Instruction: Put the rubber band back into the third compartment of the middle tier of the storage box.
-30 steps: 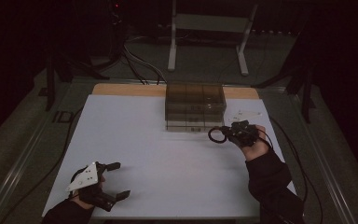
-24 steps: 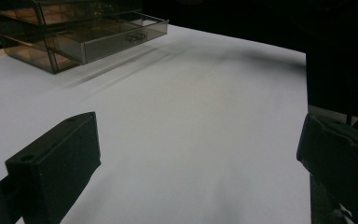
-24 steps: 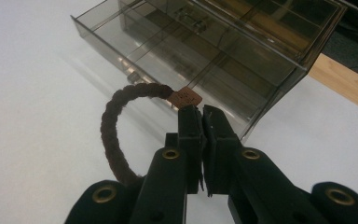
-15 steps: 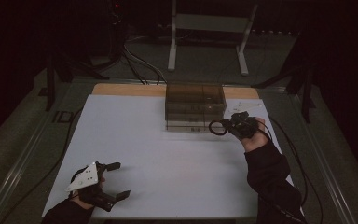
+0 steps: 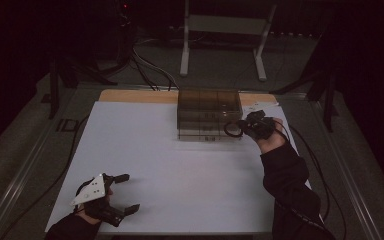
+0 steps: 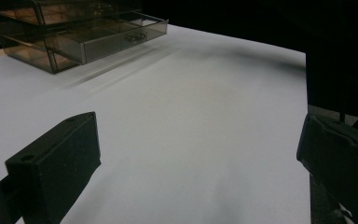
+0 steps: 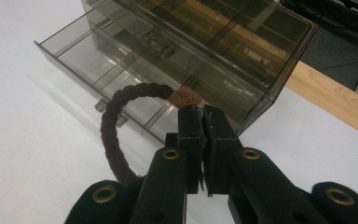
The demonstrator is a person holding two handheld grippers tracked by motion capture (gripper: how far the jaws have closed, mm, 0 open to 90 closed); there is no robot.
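Two grippers | right gripper (image 7: pixel 200 112) clamps braided brown hair tie (image 7: pixel 116 121) | left gripper (image 6: pixel 200 154) spread | smoky clear-plastic drawer box (image 5: pixel 209 114)

right tool (image 7: pixel 200 114) clamped on hair tie (image 7: pixel 116 121) | over open drawer (image 7: pixel 98 60)

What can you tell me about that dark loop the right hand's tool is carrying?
It is a dark brown braided hair tie, a closed ring of twisted cord with a small lighter brown joint patch. The right tongs are shut on it at that patch, so it hangs free in the air, just above the open drawer of the smoky transparent plastic drawer box. In the high view it sits at the box's right front corner.
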